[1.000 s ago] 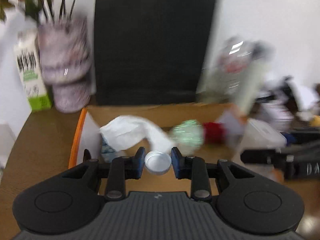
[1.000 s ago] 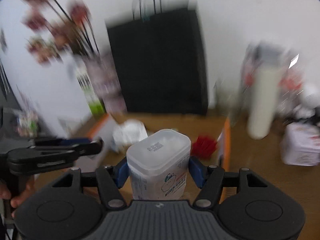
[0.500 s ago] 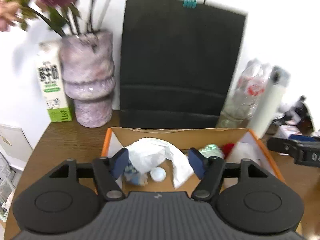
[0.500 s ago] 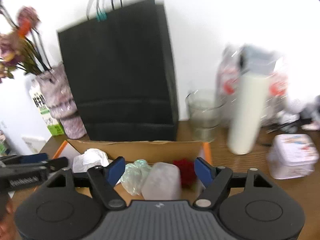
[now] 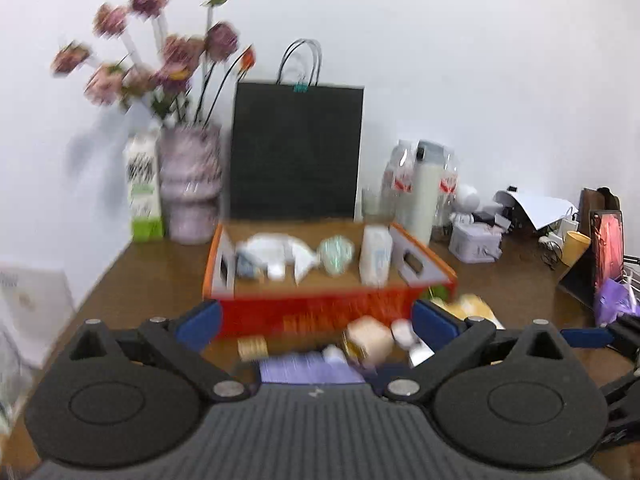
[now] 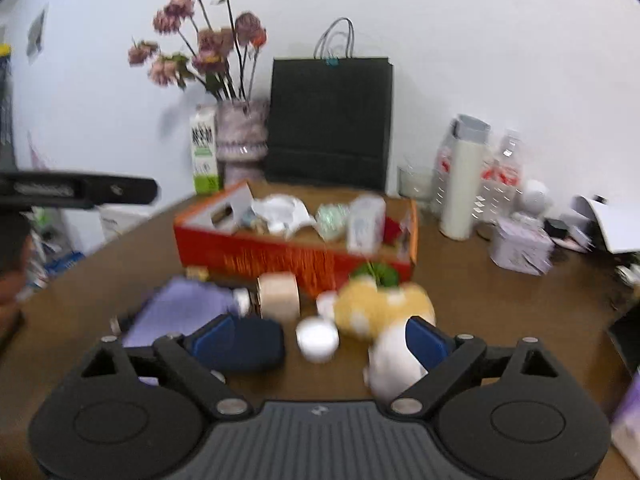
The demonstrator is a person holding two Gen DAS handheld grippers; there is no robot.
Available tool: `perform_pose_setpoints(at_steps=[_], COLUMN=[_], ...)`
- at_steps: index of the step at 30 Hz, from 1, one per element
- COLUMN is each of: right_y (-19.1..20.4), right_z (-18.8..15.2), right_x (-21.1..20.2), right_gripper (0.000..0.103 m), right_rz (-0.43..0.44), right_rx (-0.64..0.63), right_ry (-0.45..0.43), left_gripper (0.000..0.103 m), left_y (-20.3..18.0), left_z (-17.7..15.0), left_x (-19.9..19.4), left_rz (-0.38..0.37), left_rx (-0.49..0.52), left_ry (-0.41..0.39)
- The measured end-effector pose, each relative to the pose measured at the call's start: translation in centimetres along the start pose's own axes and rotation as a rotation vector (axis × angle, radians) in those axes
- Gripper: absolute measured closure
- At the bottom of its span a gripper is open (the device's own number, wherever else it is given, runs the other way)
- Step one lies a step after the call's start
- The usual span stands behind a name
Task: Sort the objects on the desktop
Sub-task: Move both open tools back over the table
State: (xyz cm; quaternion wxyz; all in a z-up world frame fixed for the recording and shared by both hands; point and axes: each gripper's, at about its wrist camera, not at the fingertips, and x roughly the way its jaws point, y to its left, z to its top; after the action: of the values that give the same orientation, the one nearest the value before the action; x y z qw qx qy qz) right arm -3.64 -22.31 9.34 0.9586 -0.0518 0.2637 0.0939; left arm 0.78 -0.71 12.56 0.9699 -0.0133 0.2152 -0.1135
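White wall behind, brown wooden desk (image 6: 500, 304) below, and both tools hang back from the action. Against the wall stands a black paper bag (image 5: 298, 152), with a vase of pink flowers (image 5: 190, 184) and a milk carton (image 5: 142, 188) to its left. Over on the right sit a tall white bottle (image 6: 462, 192) and a small lilac tin (image 6: 522, 246).

Centre stage is the orange cardboard box (image 6: 296, 258), top open. Inside it lie crumpled white tissue (image 5: 280, 250), a greenish wrapped ball (image 5: 338, 254) and an upright white plastic container (image 5: 374, 256), the container standing nearest the right wall of the box. Something red shows just past it in the right wrist view, too blurred to name.

In front of the box, loose things wait on the desk: a yellow plush toy (image 6: 380, 308), a small white round jar (image 6: 318, 338), a beige roll (image 6: 278, 296), a purple packet (image 6: 180, 310) and a dark blue pouch (image 6: 250, 344).

The left gripper (image 5: 316, 322) hangs with its blue pads spread wide, nothing between them. The right gripper (image 6: 318, 338) is spread wide too, gripping nothing; the white jar sits on the desk in the gap between its pads, and the pouch lies by its left pad. Motion blur softens both views.
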Motion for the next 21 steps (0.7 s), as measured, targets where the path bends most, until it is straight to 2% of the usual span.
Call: perform_pose_setpoints(at_steps=[3, 6, 8, 13, 21], right_y=[0.9, 1.2, 1.3, 1.4, 2.4], right_z=[-2.9, -4.3, -4.7, -4.5, -4.0], right_x=[-2.0, -4.2, -5.3, -7.6, -7.0], right_gripper=[0.01, 0.01, 0.01, 0.01, 0.01], right_rz=[0.004, 0.001, -0.007, -0.033, -0.056], right_rx=[0.011, 0.036, 0.022, 0.01, -0.019], right_ry=[-0.024, -0.051, -0.067, -0.119, -0.088], left_gripper=[0.0, 0.0, 0.0, 0.0, 0.0], left_y=[-0.6, -1.3, -1.4, -0.9, 0.4], left_z=[-2.9, -4.1, -4.5, -5.3, -7.3], left_x=[-1.9, -3.2, -4.0, -5.1, -6.0], left_rz=[0.008, 0.043, 0.041, 0.025, 0.024], left_rx=[-0.009, 0.06, 0.068, -0.014, -0.018], left_ry=[-0.001, -0.012, -0.013, -0.008, -0.009])
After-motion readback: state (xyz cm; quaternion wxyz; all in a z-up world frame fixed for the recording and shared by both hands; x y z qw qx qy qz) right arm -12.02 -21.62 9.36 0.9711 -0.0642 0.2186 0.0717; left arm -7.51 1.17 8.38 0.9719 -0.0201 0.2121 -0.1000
